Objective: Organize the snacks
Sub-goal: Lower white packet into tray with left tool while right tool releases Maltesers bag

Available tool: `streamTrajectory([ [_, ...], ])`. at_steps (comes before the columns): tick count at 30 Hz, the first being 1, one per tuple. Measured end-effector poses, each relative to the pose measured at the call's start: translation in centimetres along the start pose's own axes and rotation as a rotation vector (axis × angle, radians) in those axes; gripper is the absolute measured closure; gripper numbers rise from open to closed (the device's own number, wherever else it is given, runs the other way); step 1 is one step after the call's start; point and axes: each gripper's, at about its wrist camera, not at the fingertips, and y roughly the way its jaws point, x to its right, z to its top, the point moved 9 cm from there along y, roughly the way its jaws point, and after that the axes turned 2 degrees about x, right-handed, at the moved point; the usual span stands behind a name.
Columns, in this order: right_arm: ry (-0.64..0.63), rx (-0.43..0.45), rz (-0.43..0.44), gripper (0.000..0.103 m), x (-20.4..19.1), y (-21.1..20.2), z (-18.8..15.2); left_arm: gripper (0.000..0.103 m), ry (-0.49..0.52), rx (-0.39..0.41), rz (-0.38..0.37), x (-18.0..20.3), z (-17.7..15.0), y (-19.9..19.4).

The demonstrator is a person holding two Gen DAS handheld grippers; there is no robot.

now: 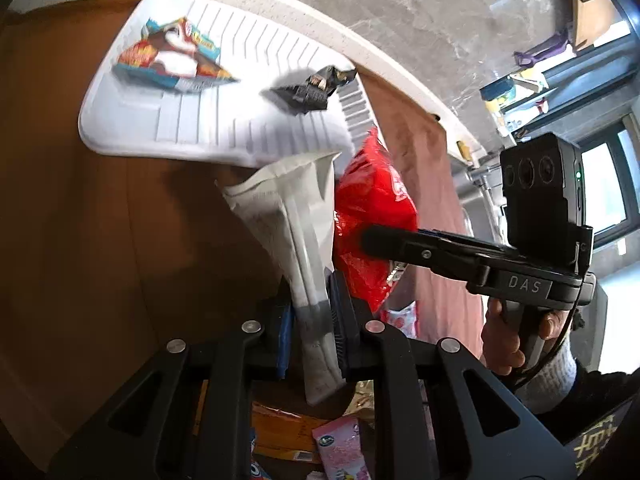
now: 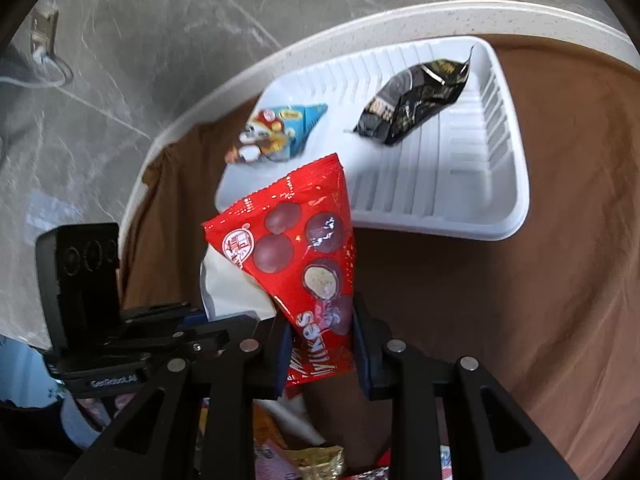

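On the left of the scene, the white tray (image 1: 132, 120) lies on the brown table (image 1: 80, 240) and already holds two snacks: a blue-and-orange packet (image 1: 172, 56) toward one end and a black packet (image 1: 312, 88) toward the other, well apart. That much of the sorting looks done.

The left gripper (image 1: 310, 332) is clamped on the lower part of a white packet (image 1: 296, 232), which stands up between its pads and is lifted off the table, just short of the tray's near rim. Right beside it, the right gripper (image 2: 320, 352) pinches a red packet (image 2: 296, 240) printed with chocolate balls by its bottom end; the packet tilts up toward the tray but is not yet over it. The two held packets seem to touch or nearly touch, though motion blur makes this hard to settle.

So two snacks are placed, two more are in transit, and both need setting down in the tray's open ribbed middle.

Below the grippers, near the person, more snacks wait on the table: a pink packet (image 1: 340, 448), an orange one (image 1: 280, 428) and a gold wrapper (image 2: 320, 458). By that pile, the task is perhaps around halfway.
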Motion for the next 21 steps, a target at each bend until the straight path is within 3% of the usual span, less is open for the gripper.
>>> streamTrajectory([
  [10,0.155,0.064,0.133,0.075,0.4,-2.0,2.9,0.088,0.010,0.048,-0.049,0.6,3.8,-2.6],
  [21,0.256,0.152,0.217,0.075,1.7,-4.1,6.1,0.088,0.009,0.129,-0.077,-0.1,9.9,-5.0],
])
